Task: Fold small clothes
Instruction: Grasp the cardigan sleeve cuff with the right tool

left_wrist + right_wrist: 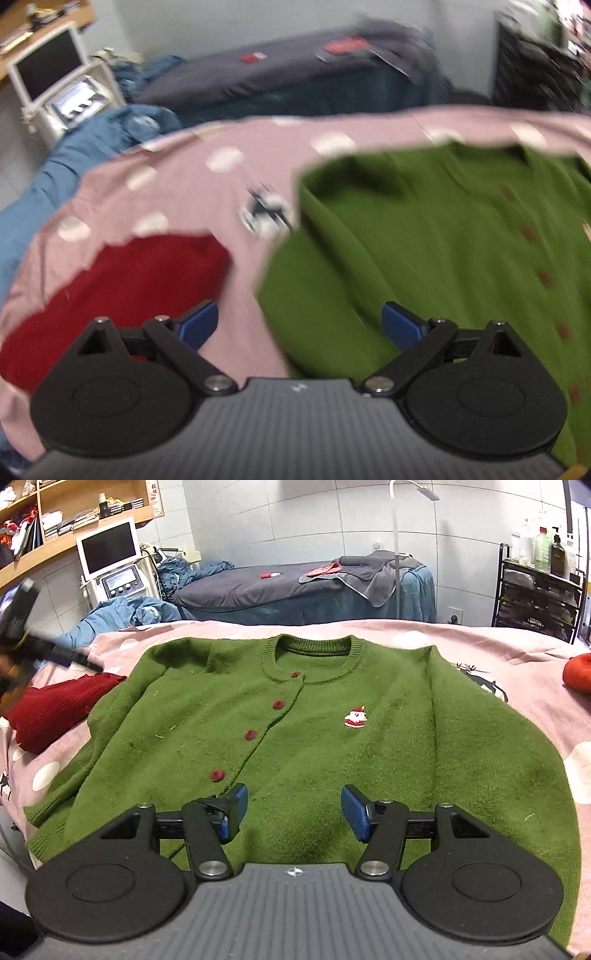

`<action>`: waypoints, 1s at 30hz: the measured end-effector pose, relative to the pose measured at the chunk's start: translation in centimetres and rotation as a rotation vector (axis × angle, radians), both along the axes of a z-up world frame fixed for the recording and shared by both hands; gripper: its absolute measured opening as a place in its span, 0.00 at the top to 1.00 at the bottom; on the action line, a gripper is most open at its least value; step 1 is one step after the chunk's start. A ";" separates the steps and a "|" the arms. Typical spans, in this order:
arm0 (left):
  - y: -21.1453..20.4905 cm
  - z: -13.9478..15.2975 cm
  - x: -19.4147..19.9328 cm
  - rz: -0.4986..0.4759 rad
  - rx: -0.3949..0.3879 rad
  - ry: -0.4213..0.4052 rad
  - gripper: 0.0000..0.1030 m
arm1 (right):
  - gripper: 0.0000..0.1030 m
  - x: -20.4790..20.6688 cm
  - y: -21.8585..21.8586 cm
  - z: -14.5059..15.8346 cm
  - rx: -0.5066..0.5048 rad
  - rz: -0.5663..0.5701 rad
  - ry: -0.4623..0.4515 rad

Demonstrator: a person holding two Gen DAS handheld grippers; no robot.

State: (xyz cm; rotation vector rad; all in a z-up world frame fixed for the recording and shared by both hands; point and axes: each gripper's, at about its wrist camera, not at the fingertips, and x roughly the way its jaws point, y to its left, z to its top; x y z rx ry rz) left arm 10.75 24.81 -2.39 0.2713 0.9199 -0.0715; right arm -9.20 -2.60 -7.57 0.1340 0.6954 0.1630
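Even indoor light, soft shadows; left wrist view smeared by motion blur; right sharp; edges bowed by fisheye.

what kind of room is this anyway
Probably a beauty or massage treatment room. A treatment bed with towels stands behind, a white machine with a screen and dials beside it, and a rack of bottles at right. The green cardigan lies on a pink sheet.

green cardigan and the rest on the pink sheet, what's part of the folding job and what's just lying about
Job:
green cardigan
red knit garment
left gripper, open
right gripper, open

Lying about:
monitor
blue bedding
grey towel
shelf cart
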 end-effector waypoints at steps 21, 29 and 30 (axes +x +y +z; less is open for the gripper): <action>5.2 -2.5 -6.1 0.410 -0.006 -0.109 0.08 | 0.12 2.1 8.3 1.4 0.256 0.379 0.044; 8.4 -4.0 -7.8 0.475 -0.048 -0.044 0.05 | 0.20 5.7 19.3 -2.7 0.449 0.567 0.336; 8.7 -4.3 -7.9 0.479 -0.052 -0.041 0.05 | 0.22 5.8 20.1 -3.2 0.443 0.565 0.356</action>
